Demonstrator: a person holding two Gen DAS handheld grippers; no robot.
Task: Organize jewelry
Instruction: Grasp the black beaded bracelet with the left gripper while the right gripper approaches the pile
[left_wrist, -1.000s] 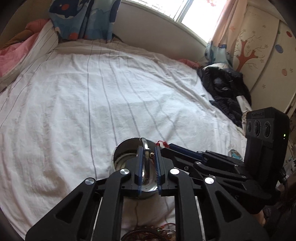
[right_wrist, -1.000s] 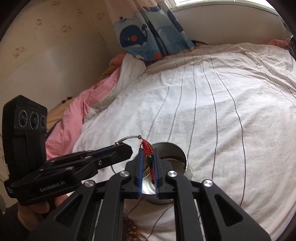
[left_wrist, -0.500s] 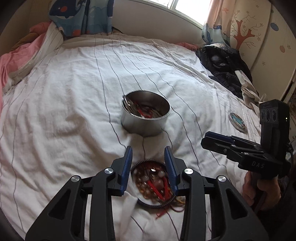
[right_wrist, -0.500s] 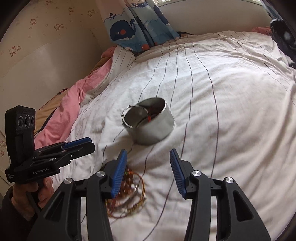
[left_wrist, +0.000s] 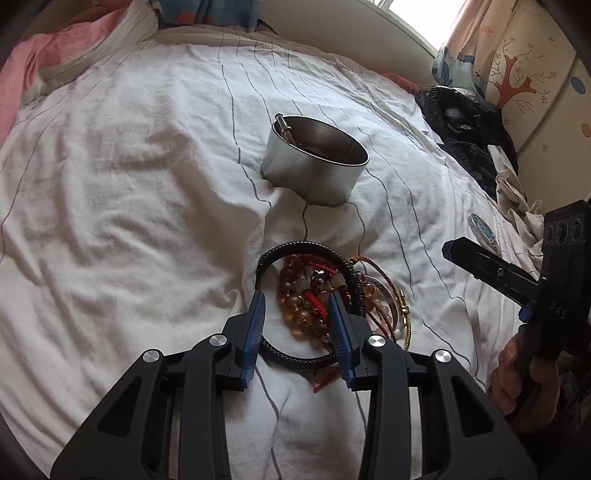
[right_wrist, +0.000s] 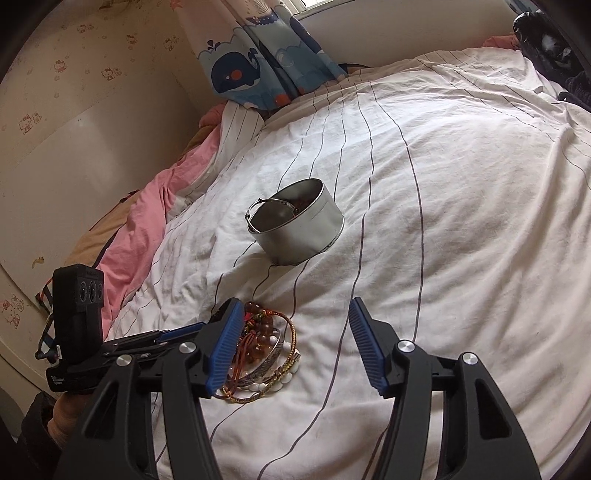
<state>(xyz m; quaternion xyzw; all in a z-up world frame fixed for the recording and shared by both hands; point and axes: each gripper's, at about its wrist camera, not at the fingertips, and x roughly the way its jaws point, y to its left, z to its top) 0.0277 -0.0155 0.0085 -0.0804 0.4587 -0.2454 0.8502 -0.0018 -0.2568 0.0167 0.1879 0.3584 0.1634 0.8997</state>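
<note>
A round metal tin (left_wrist: 314, 173) stands on the white striped sheet, with a silver bangle (right_wrist: 258, 210) leaning on its rim and red pieces inside. Nearer lies a pile of jewelry (left_wrist: 306, 299): amber bead strings, red cords, a black braided bracelet (left_wrist: 303, 245) and gold and white bangles (right_wrist: 273, 369). My left gripper (left_wrist: 296, 295) is open and straddles the amber beads, its pads not pressing them. My right gripper (right_wrist: 295, 304) hovers over bare sheet just right of the pile (right_wrist: 262, 339). Its jaws are opening and nothing is between them.
A small round blue-patterned lid (left_wrist: 484, 232) lies on the sheet at the right. Dark clothes (left_wrist: 465, 125) are heaped at the bed's far right edge. A pink blanket (right_wrist: 140, 229) lies along the left side. A hand (left_wrist: 517, 373) holds the right gripper's handle.
Both grippers let go of the bangle and the red cord at the tin and drew back to the pile. Both jaws opened; the left one sank over the beads.
</note>
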